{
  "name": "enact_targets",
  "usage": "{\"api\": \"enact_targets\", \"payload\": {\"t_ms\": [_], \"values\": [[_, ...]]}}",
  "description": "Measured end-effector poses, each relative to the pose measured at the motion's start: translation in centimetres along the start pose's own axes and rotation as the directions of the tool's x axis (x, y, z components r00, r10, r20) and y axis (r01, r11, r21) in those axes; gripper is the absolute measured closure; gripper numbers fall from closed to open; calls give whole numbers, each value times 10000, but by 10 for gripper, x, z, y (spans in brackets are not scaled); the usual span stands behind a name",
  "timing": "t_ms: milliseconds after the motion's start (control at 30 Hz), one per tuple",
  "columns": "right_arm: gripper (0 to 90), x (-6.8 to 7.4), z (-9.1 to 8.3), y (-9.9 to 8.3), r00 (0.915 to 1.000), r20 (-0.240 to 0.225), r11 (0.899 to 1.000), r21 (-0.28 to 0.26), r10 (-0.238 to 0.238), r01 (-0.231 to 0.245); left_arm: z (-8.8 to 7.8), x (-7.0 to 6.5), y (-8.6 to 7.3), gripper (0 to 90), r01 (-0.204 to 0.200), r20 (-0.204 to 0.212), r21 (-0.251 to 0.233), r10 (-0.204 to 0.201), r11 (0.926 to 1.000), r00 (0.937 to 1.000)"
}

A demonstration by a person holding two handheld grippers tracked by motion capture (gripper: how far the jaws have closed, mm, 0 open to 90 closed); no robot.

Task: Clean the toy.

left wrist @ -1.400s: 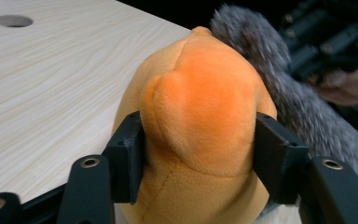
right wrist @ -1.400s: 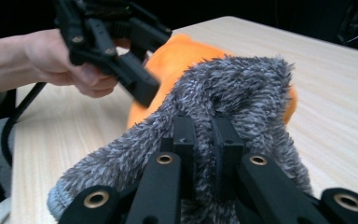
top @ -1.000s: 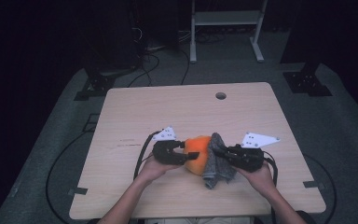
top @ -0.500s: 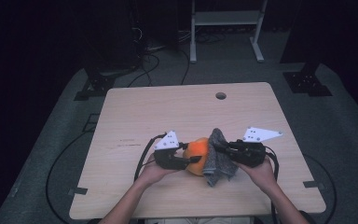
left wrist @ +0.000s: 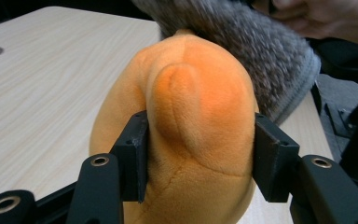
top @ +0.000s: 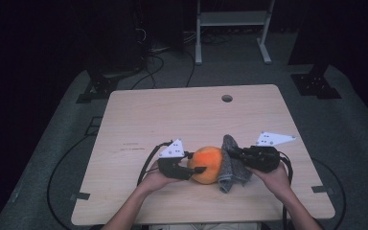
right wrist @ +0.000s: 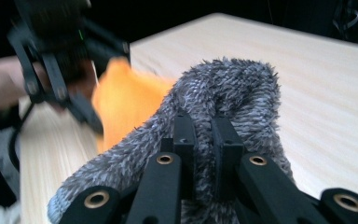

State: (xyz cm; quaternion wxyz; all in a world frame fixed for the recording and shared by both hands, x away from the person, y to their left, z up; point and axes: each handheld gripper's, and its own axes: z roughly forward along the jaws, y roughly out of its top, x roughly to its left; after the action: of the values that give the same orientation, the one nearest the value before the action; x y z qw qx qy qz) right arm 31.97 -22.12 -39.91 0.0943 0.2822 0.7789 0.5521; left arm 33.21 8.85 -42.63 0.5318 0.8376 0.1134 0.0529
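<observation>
A: What's the left gripper [top: 195, 163] got?

B: Orange plush toy [top: 207, 164], rounded, soft pile, w/ a stitched seam and a raised lobe on the near side in the left gripper view [left wrist: 196, 116]. Jaws abt a third open, pads pressing both flanks, fabric bulging out betw. them. It sits on the table [top: 182, 120] near the front edge, roughly centre.

A: And right of it?

B: Grey fuzzy cloth [top: 230, 163], shaggy fibres, folded into a hump, touching the toy's right side and draped down to the tabletop. Right gripper [top: 238, 154] is pinched tight on a fold of it; in the right gripper view the jaws [right wrist: 203, 140] are nearly together w/ pile squeezed betw. them.

A: Anything hard to read?

B: Toy's underside is cut off at the bottom of the left gripper view. Cloth top is blurred there. In the right gripper view the toy [right wrist: 123, 105] and the left gripper are smeared, no detail. Can't tell if the toy rests on the wood or is lifted slightly.

A: Table?

B: Pale wood-grain laminate, flat, a round hole [top: 227, 98] at the far side.
</observation>
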Motion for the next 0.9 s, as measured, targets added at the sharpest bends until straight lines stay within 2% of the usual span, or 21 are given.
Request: {"api": "enact_targets", "payload": {"t_ms": [67,167,300,400,500,600,667,733,800,867,900], "values": [[821,1,5,3,9999,-82,9998,141,-141,142,0,-1,0,425,-24,225,33,23,10000,9997],[821,0,13,-2,9997,-233,9994,347,-3,11,-1,3,-1,335,226,164,101,-227,9997,9996],[821,-6,11,-11,9997,-69,9983,542,233,-229,1,3,-2,371,331,-5,110,-330,9994,9995],[822,-12,4,-17,9984,102,9952,798,559,-565,1,4,-2,373,391,28,80,-392,9992,9992],[821,-7,-4,-10,9989,-146,9984,367,445,-439,4,2,-1,384,272,41,75,-273,9996,9996],[820,1,-1,-1,9991,-383,9998,150,167,-161,5,-1,0,398,144,95,118,-145,9998,9998],[821,3,5,2,9995,-282,9991,391,-132,143,4,-1,-1,409,133,93,166,-135,9998,9999],[821,-1,10,-3,9995,-301,9985,540,30,-14,3,0,-2,415,161,88,164,-163,9997,9998],[820,-5,8,-7,9999,-15,9976,679,109,-108,3,0,-2,415,187,97,147,-188,9997,9998],[819,-2,3,-8,9990,397,9970,751,-206,176,3,0,-1,414,80,131,177,-82,9998,9999],[820,0,0,-8,9994,284,9981,598,-189,172,3,-1,-1,414,73,117,174,-75,9998,9999]]}}
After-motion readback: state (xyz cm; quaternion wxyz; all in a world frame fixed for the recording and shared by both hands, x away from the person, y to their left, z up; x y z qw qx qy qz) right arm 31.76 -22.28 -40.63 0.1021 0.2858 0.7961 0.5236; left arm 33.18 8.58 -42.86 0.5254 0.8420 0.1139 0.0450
